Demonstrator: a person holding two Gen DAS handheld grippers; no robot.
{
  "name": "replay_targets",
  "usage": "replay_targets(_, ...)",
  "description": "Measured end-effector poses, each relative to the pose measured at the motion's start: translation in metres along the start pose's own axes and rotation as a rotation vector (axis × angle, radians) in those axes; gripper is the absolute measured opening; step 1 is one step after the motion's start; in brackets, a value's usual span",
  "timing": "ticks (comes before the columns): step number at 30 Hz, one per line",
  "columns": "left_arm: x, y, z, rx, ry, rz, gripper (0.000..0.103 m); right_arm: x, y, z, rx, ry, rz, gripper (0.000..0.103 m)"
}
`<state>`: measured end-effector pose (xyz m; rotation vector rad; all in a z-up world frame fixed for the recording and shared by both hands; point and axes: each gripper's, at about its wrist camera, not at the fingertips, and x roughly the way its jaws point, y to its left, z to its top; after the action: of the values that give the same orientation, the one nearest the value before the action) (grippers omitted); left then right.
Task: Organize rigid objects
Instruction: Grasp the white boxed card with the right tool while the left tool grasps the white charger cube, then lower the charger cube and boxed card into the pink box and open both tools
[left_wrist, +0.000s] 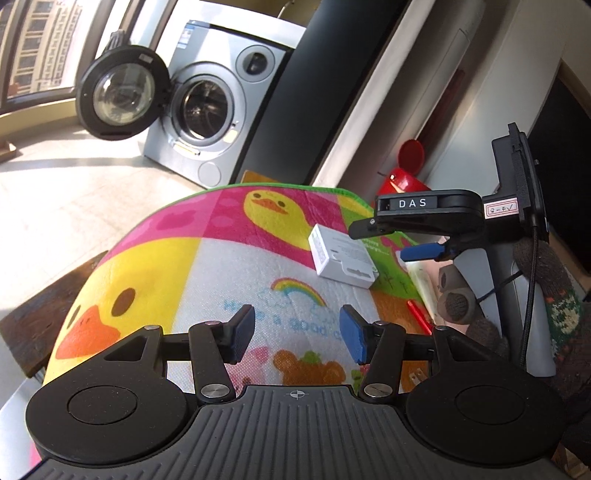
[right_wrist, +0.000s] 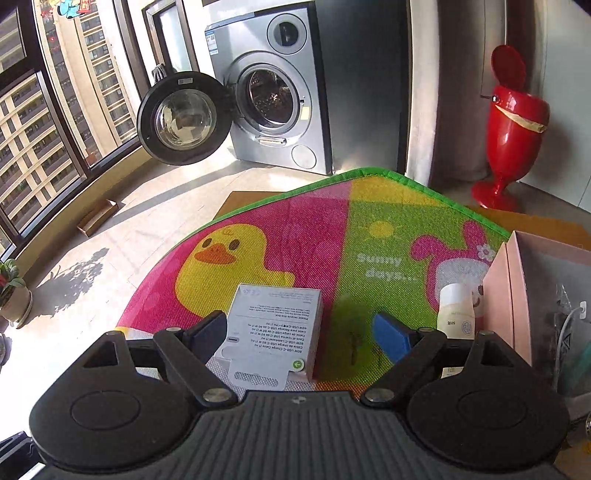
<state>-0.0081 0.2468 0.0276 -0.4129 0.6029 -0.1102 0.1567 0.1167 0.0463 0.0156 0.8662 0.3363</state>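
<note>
A flat white printed box (left_wrist: 343, 256) lies on the colourful cartoon mat (left_wrist: 229, 266). In the right wrist view the same box (right_wrist: 273, 325) sits between the wide-spread jaws of my right gripper (right_wrist: 301, 339). It lies close to the left finger, and the blue right pad (right_wrist: 393, 341) stands well clear of it. From the left wrist view the right gripper (left_wrist: 382, 242) hovers at the box's right edge, held by a gloved hand (left_wrist: 535, 266). My left gripper (left_wrist: 297, 332) hangs over the mat nearer the front, open, with nothing between its fingers.
A small cream bottle (right_wrist: 456, 314) stands on the mat beside an open pink box (right_wrist: 513, 295) holding cables and packets. A red bin (right_wrist: 513, 122) stands by the wall, and a washing machine (right_wrist: 273, 88) with its door open is behind. The mat's green edge (right_wrist: 369, 173) drops off to the floor.
</note>
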Motion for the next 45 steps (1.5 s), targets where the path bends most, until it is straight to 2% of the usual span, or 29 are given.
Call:
replay_targets(3, 0.003, -0.007, -0.004, 0.033, 0.028, 0.011, 0.055, 0.021, 0.007, 0.008, 0.016, 0.054, 0.050, 0.087)
replay_targets(6, -0.004, -0.010, -0.010, 0.037, 0.039, 0.025, 0.055, 0.048, 0.016, 0.014, 0.048, 0.123, 0.037, 0.087)
replay_targets(9, -0.012, -0.012, -0.016, 0.039, 0.056, 0.046, 0.055, 0.058, 0.028, 0.011, -0.011, 0.128, 0.009, 0.089)
replay_targets(10, -0.014, -0.013, -0.018, 0.041, 0.062, 0.051, 0.055, 0.054, 0.034, 0.007, -0.049, 0.126, 0.004, 0.083)
replay_targets(11, -0.015, -0.014, -0.020, 0.041, 0.069, 0.053, 0.055, 0.049, 0.036, 0.004, -0.077, 0.123, 0.011, 0.071)
replay_targets(12, -0.016, -0.015, -0.022, 0.041, 0.078, 0.054, 0.055, 0.041, 0.037, 0.001, -0.096, 0.122, 0.025, 0.069)
replay_targets(15, -0.019, -0.025, -0.029, 0.068, 0.104, 0.045, 0.055, -0.001, 0.035, -0.013, -0.146, 0.068, 0.082, 0.068)
replay_targets(19, -0.021, -0.048, -0.040, 0.100, 0.161, -0.036, 0.055, -0.080, 0.018, -0.041, -0.226, -0.048, 0.111, 0.068)
replay_targets(21, -0.021, -0.068, -0.045, 0.124, 0.189, -0.090, 0.055, -0.113, 0.005, -0.058, -0.260, -0.102, 0.081, 0.068)
replay_targets(24, -0.012, -0.101, -0.054, 0.144, 0.193, -0.106, 0.055, -0.158, -0.026, -0.091, -0.291, -0.172, -0.006, 0.069)
replay_targets(28, 0.008, -0.125, -0.058, 0.156, 0.195, -0.035, 0.055, -0.187, -0.069, -0.141, -0.261, -0.200, -0.129, 0.069)
replay_targets(30, 0.021, -0.137, -0.061, 0.183, 0.197, 0.010, 0.055, -0.187, -0.091, -0.161, -0.223, -0.181, -0.176, 0.069)
replay_targets(32, 0.030, -0.146, -0.060, 0.204, 0.203, 0.023, 0.056, -0.179, -0.115, -0.179, -0.154, -0.143, -0.212, 0.069)
replay_targets(37, 0.044, -0.171, -0.071, 0.365, 0.193, 0.035, 0.056, -0.162, -0.147, -0.195, -0.026, -0.102, -0.205, 0.069)
replay_targets(40, 0.048, -0.174, -0.077, 0.419, 0.186, 0.055, 0.054, -0.154, -0.151, -0.201, -0.004, -0.097, -0.203, 0.069)
replay_targets(45, 0.048, -0.164, -0.069, 0.342, 0.209, 0.022, 0.053, -0.152, -0.148, -0.208, -0.024, -0.126, -0.226, 0.074)
